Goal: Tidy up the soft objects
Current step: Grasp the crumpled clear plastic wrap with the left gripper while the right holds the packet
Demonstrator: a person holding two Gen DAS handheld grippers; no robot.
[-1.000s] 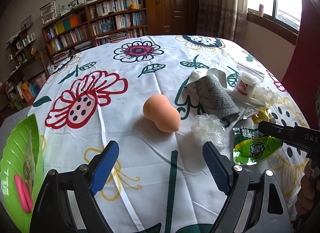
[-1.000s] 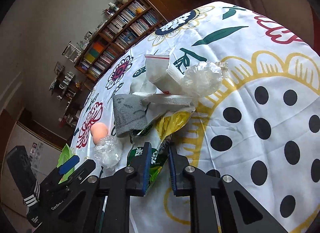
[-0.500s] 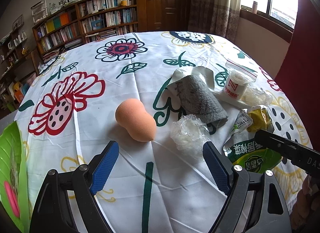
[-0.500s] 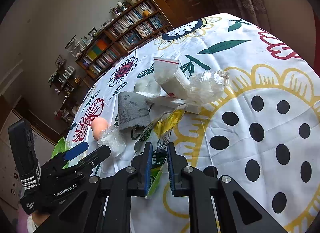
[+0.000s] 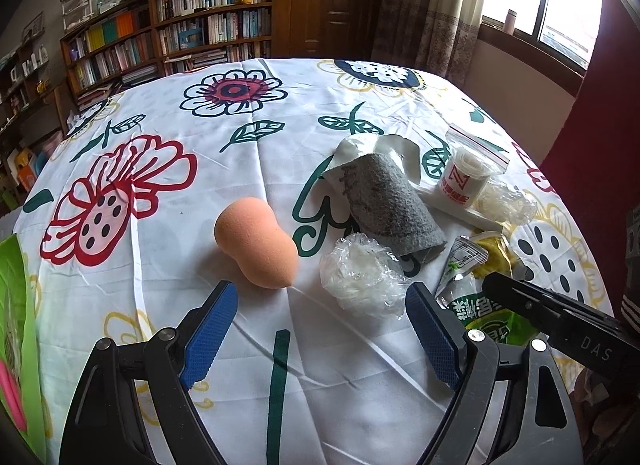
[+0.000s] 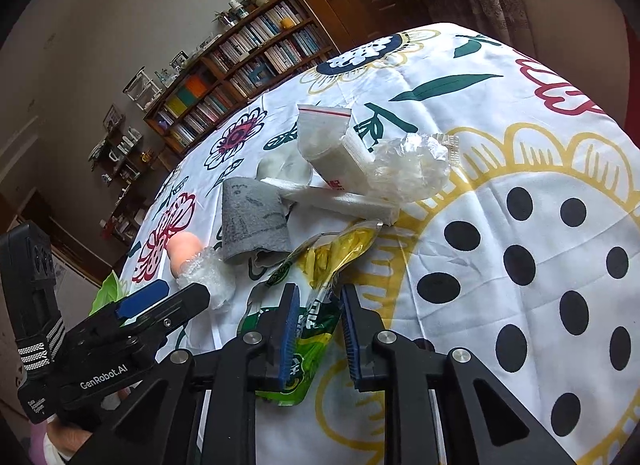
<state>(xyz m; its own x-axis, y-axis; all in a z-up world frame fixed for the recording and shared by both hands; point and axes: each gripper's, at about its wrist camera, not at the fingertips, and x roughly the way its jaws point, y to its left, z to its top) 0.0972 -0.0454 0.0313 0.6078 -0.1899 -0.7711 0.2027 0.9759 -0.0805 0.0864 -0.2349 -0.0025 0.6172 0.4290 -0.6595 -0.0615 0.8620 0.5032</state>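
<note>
**Clerk:** Soft objects, listed as they lie on the flowered tablecloth [image 5: 168, 265]. Item one: peach sponge [image 5: 256, 247], gourd-shaped, on its side near the middle. Item two: crumpled clear plastic wad [image 5: 362, 275], just right of the sponge. Item three: grey felt cloth [image 5: 390, 201], rolled, behind the wad. Item four: white roll [image 5: 464, 181] in a zip bag, red letter "N" with red characters beneath, too small to read.

**Checker:** And the green packet?

**Clerk:** Item five: green snack packet [image 6: 310, 339], white characters on the front, a printed label panel at its top; I cannot read either. It lies at the table's near edge between the pads of the right gripper [image 6: 318, 329].

**Checker:** Clenched on it?

**Clerk:** Released. The jaws have just been opening; a gap shows beside the packet on the right.

**Checker:** Left gripper [image 5: 320, 339]?

**Clerk:** Spread wide, nothing between the blue pads, hovering just short of sponge and wad.

**Checker:** Markings on the tools?

**Clerk:** "GenRobot.AI" on the left tool's body in the right view; "DAS" on the right tool in the left view.
</note>
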